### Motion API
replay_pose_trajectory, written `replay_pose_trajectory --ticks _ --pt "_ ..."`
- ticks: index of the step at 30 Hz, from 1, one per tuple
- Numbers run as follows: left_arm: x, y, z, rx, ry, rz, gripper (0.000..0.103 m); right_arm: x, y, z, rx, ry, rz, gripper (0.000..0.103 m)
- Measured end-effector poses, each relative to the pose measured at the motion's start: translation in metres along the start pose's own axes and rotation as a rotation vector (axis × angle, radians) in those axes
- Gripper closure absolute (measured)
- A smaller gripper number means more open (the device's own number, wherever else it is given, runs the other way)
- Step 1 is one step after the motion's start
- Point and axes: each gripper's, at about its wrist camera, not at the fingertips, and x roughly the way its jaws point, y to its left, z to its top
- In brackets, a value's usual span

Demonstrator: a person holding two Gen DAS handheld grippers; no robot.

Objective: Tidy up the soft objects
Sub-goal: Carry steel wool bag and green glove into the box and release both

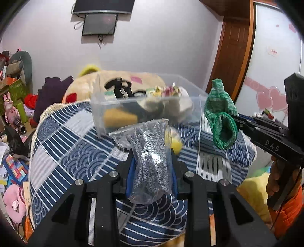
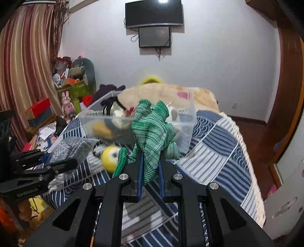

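1. Left wrist view: the left gripper (image 1: 152, 161) is clamped on a grey knit item (image 1: 150, 157) sealed in a clear bag. The bag sticks up between the blue pads and is lifted off the quilt (image 1: 66, 152).
2. Same view, over on the right: the right gripper (image 1: 234, 118) pinches a green knit glove (image 1: 220, 110), which dangles in the air just beside the right end of the clear bin (image 1: 106, 106), cuff hanging lowest.
3. Right wrist view: that glove (image 2: 152, 136) is squeezed tight between the right gripper's (image 2: 151, 167) pads, fingers of the glove flopping up and forward in front of the bin (image 2: 186, 133). The green cuff curls out to the left of the fingers.
4. The bin sits on the quilt (image 2: 218, 152) and already has a jumble of soft stuff in it: something yellow, something dark, some white and pinkish bits. Too blurry to tell them apart properly.
5. A yellow ball (image 2: 110, 157) with a pale face lies on the quilt just in front of the bin, between the two grippers. In the left view it peeks out behind the bagged item.
6. The left gripper (image 2: 49, 161) shows at the left edge of the right view, holding the grey item (image 2: 72, 148) low over the quilt.
7. Behind the bin there's a big beige plush (image 1: 121, 79), and a TV (image 2: 153, 13) hangs on the wall.
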Motion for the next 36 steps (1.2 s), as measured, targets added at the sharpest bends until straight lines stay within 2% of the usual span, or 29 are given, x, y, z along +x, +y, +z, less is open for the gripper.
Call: replay_pose_trajectory --ticks 9,16,26,36 --pt "-0.016 0.021 0.033 -0.032 -0.110 0.046 0.072 -0.004 -0.004 0.024 -0.010 -0.077 -0.042 0.090" --pt "-0.012 0.031 0.062 -0.027 -0.180 0.084 0.072 -0.002 -0.007 0.047 -0.027 -0.131 -0.082 0.090" --pt "0.017 0.033 0.091 -0.007 -0.184 0.078 0.072 0.023 -0.014 0.072 -0.020 -0.149 -0.114 0.090" --pt "0.067 0.030 0.099 -0.003 -0.107 0.078 0.072 0.068 -0.010 0.075 -0.028 -0.055 -0.096 0.090"
